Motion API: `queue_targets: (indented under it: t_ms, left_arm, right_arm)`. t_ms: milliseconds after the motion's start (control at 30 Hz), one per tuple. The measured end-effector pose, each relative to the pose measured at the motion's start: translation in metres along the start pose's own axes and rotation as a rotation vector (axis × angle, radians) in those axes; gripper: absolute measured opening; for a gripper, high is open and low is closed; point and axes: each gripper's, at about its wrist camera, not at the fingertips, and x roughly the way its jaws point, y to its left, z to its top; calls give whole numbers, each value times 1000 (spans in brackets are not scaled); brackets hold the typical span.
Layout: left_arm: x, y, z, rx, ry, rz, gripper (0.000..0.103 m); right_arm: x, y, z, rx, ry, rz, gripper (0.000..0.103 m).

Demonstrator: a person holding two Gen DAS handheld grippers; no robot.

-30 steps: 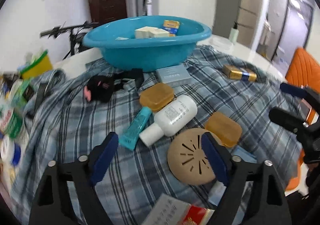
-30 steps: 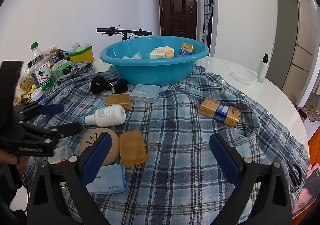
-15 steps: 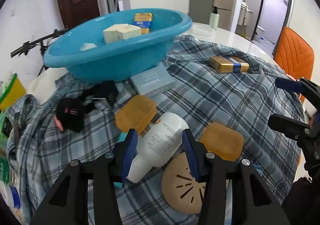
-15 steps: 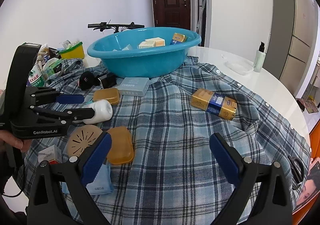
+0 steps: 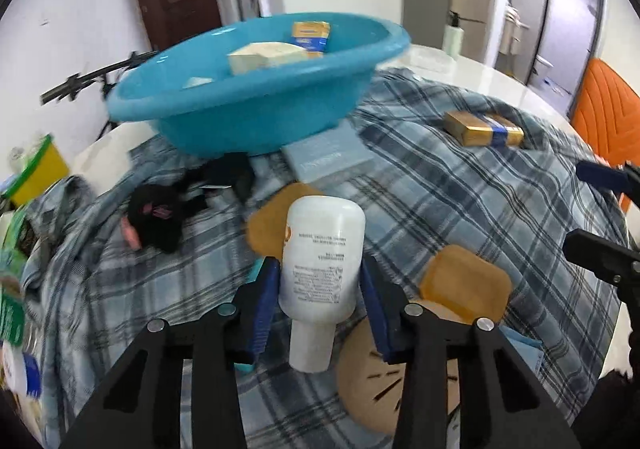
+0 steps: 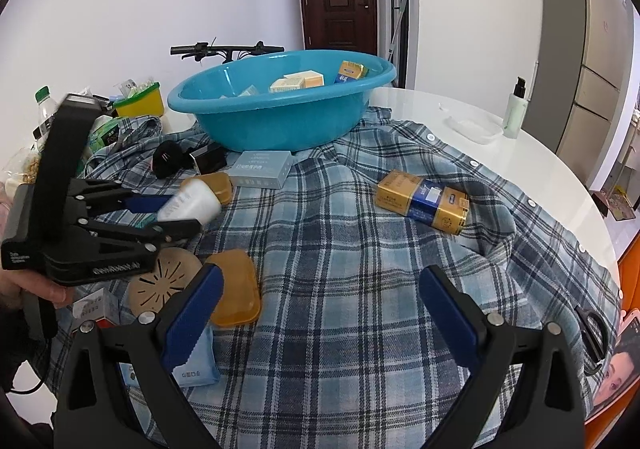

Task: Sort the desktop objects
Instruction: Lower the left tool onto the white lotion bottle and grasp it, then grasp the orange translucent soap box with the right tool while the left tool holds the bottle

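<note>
My left gripper (image 5: 318,289) is shut on a white lotion bottle (image 5: 322,253), cap toward me, lifted off the plaid cloth; it also shows in the right wrist view (image 6: 190,203). The blue basin (image 5: 260,97) with several small boxes stands behind it. My right gripper (image 6: 320,309) is open and empty above the plaid cloth (image 6: 360,249). A gold and blue box (image 6: 424,201) lies ahead of it to the right. Two amber soap boxes (image 5: 464,285) (image 5: 276,221) and a tan round disc (image 5: 392,389) lie under and beside the bottle.
A grey flat box (image 5: 328,159) and a black plush toy (image 5: 160,217) lie in front of the basin. A pump bottle (image 6: 514,111) and clear dish (image 6: 474,129) stand on the white table at back right. Clutter and a yellow tub (image 6: 140,101) fill the left. Scissors (image 6: 592,329) lie at the right edge.
My left gripper moved in over the white bottle, shut on it and lifted it off the cloth. The right gripper stayed open and hardly moved.
</note>
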Motion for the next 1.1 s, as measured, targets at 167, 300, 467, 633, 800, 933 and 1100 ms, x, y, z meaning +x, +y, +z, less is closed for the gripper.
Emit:
queue_targets:
  t_ms: [167,300,467,633,800,933,1100]
  left_arm:
    - [-20,34,-18,-123,22,14,43]
    - [-39,55,-35,-163,43,39,43]
    - [-46,65,-47,-178,71,80,42]
    - [-27,75,-56,-252,89,82,42]
    - [-21,80,-49,-301,27,108,65]
    - [-20,81,-40,-310,-33,152,82]
    - [-6,90,-31,-352,-3,157,82]
  right_arm:
    - [1,0,-1,2,3,6,98]
    - [3,3,-3,-1,12,16,98]
    - [7,9,-4,-9,26,37,98]
    - [6,12,-5,-25,26,43,98]
    - [4,6,-4,-10,20,20,98]
    - [5,1,-5,4,25,13,98]
    - [8,2,-6,-1,36,18,98]
